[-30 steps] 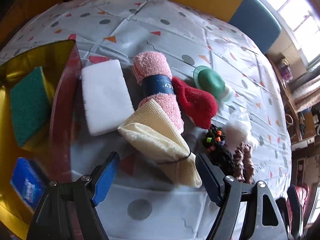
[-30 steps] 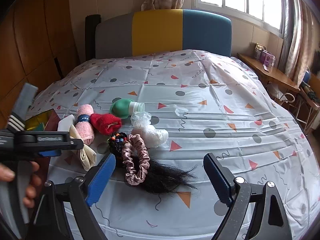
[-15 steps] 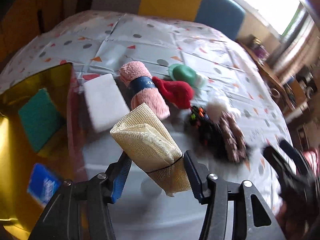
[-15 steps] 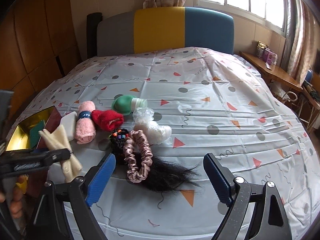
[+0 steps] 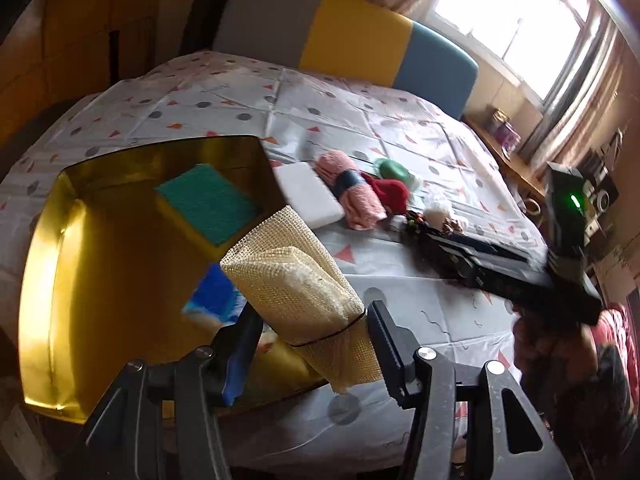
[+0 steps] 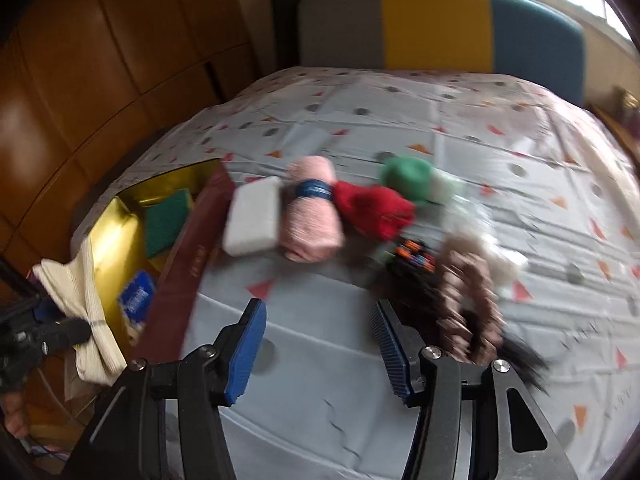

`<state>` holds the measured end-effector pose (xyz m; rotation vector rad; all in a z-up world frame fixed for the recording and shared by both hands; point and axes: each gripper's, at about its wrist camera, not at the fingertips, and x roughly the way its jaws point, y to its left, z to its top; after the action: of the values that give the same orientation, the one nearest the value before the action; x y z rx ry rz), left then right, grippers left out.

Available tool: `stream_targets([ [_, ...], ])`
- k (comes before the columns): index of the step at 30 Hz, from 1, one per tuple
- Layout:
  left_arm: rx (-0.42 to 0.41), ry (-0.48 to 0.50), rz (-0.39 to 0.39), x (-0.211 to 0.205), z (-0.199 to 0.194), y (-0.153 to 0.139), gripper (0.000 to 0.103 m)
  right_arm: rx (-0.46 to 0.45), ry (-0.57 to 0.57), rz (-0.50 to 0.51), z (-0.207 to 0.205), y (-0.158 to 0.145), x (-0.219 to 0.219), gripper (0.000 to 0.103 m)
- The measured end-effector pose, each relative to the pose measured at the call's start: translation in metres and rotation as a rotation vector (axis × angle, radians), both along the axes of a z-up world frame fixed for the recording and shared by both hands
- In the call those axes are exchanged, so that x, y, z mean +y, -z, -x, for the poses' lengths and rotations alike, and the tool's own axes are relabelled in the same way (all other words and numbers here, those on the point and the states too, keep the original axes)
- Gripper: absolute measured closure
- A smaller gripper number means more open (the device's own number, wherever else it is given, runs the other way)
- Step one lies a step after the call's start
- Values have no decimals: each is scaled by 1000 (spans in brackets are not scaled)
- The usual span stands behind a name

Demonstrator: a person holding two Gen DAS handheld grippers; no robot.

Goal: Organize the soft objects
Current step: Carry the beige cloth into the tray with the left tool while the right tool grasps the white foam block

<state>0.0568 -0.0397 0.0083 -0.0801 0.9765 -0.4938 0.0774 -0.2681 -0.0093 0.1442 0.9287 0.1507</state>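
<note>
The cream mesh cloth (image 5: 294, 280), rolled up and tied with a thin dark band, is pinched between the two pads of the left tool (image 5: 310, 350). It is up in the air over the near right edge of the gold box (image 5: 52, 280). Its long side runs from the pads up and away to the left, so the open folded end points toward the far left, over the box. A short tail hangs down past the pads. Inside the box lie a green sponge (image 5: 208, 202) on a yellow block at the far side and a blue packet (image 5: 212, 296) nearer, partly hidden behind the cloth. The box sits at the left edge of the bed (image 5: 360, 120), which has a sheet with dots and triangles. Just right of the box, in a row going right, lie a white sponge (image 5: 310, 194), a pink rolled towel (image 5: 354, 196) with a dark band, a red soft thing (image 5: 390, 192) and a green round thing (image 5: 396, 170). Nearer are some blurry hair ties (image 6: 468, 292) and dark hair. The right tool (image 6: 318, 354) is low over the bare sheet near the hair ties. Its pads are closing, and nothing is between them.
</note>
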Motion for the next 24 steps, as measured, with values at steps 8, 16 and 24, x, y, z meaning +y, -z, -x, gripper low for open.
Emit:
stream_targets([
  [8, -23, -54, 36, 42, 3, -7, 48, 61, -149, 119, -87, 11, 69, 47],
  [16, -3, -131, 40, 78, 3, 1, 48, 138, -229, 190, -127, 35, 91, 44],
  [24, 9, -149, 37, 82, 3, 7, 48, 185, -210, 172, -147, 50, 89, 47],
])
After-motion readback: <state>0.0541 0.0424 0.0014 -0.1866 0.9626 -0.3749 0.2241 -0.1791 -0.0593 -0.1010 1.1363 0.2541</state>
